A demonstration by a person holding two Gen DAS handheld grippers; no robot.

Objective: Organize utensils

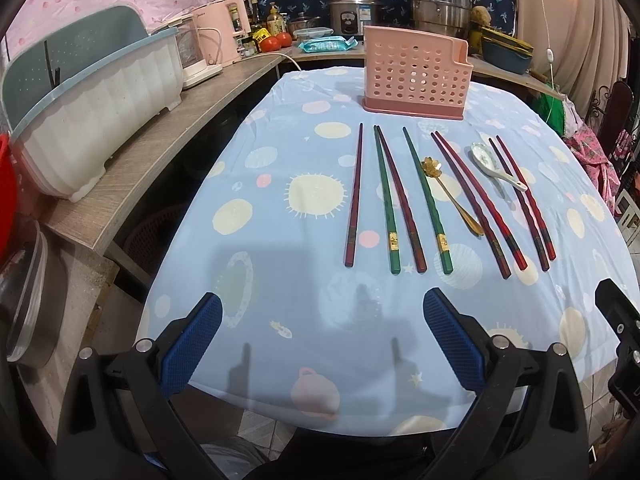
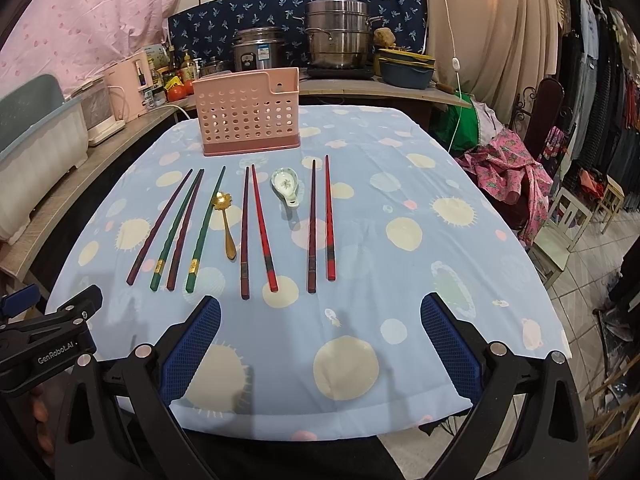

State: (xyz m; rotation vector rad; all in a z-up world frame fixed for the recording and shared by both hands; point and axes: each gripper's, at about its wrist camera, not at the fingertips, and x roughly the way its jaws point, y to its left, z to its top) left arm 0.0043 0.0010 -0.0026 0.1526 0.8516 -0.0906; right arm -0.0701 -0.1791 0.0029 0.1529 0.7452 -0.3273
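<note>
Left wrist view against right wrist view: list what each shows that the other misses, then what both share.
Only the left wrist view shows the red plastic tub and clear glass bowl at its left edge. Only the right wrist view shows the rack of hanging clothes and white wooden stool. Both share the pink perforated utensil holder, gold flower-shaped spoon, white ceramic spoon and chopsticks.

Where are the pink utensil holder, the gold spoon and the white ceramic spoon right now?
pink utensil holder [image 2: 246, 122]: right wrist view, middle of its perforated front wall.
gold spoon [image 2: 226, 227]: right wrist view, middle of its handle.
white ceramic spoon [image 1: 482, 155]: left wrist view, inside of its bowl.
</note>
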